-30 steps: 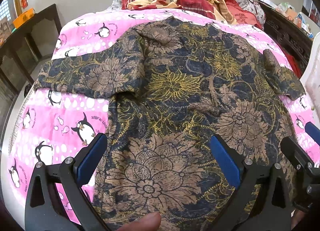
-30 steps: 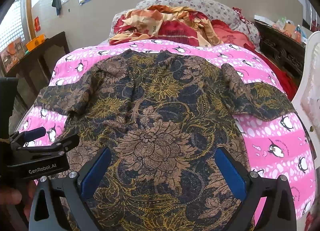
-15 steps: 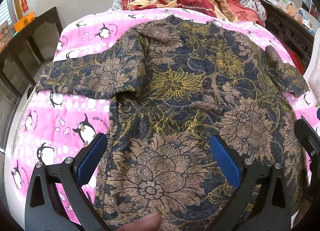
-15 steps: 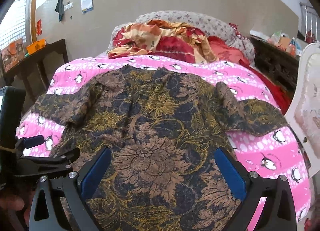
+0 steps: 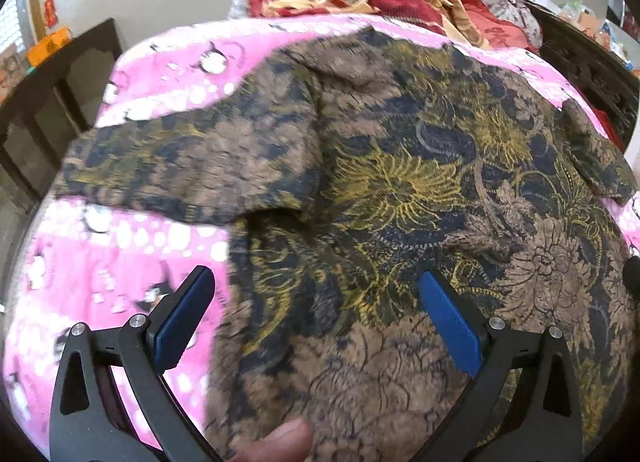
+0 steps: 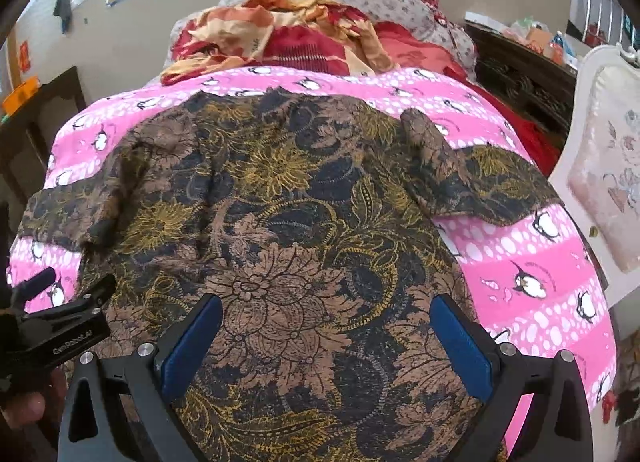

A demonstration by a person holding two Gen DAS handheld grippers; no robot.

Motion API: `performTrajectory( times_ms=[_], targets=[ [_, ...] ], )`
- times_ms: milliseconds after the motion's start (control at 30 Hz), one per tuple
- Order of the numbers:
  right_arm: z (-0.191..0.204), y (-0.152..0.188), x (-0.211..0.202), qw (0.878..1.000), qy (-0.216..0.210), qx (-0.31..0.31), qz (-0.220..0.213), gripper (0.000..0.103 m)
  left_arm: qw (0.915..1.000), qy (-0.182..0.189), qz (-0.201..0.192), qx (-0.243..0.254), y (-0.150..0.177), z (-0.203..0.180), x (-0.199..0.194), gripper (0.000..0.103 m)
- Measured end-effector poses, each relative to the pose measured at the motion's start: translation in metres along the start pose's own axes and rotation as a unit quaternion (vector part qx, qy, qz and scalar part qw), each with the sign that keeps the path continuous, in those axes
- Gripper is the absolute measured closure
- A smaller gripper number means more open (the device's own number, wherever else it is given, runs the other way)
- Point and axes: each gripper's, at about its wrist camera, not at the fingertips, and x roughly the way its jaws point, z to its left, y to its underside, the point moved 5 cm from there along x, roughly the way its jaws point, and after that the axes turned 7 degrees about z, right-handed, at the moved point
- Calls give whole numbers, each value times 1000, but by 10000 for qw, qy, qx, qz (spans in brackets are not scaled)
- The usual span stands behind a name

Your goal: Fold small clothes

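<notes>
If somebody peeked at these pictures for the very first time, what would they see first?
Most likely the big dark shirt with brown and gold flowers, spread flat across the middle of the bed with both sleeves out. Next, the bright pink penguin blanket underneath it, showing on both sides. Then the rumpled red and orange bedding heaped at the far end, and the open blue-padded right gripper hovering over the near hem.

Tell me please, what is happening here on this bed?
A person holds a hand-held gripper in each hand above a dark floral shirt spread flat on a pink penguin blanket. Both the left hand-held gripper and the right hand-held gripper are open and grip nothing. The sleeves lie out to the sides, so no fold is made yet. A pile of red and orange bedding lies at the far end.
</notes>
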Motion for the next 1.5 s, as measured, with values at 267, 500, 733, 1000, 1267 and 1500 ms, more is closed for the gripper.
performTrajectory(
  times_ms=[267,500,733,1000,1267,1500],
  targets=[
    [2,-2,8,9999,25,37,128,0,9996,232,3,150,9,-8,24,0],
    [0,-4,12,9998,14,118,157,0,9997,205,-68,115,14,-9,24,0],
    [0,-4,12,9998,29,144,156,0,9997,198,-82,112,18,-10,23,0],
    [0,-2,13,9997,57,146,162,0,9997,205,-74,112,18,-6,22,0],
    [-1,-1,12,9997,103,171,134,0,9997,195,-77,117,18,-6,21,0],
    [-10,2,3,9995,160,271,80,0,9997,197,-69,118,17,-5,21,0]
  ],
)
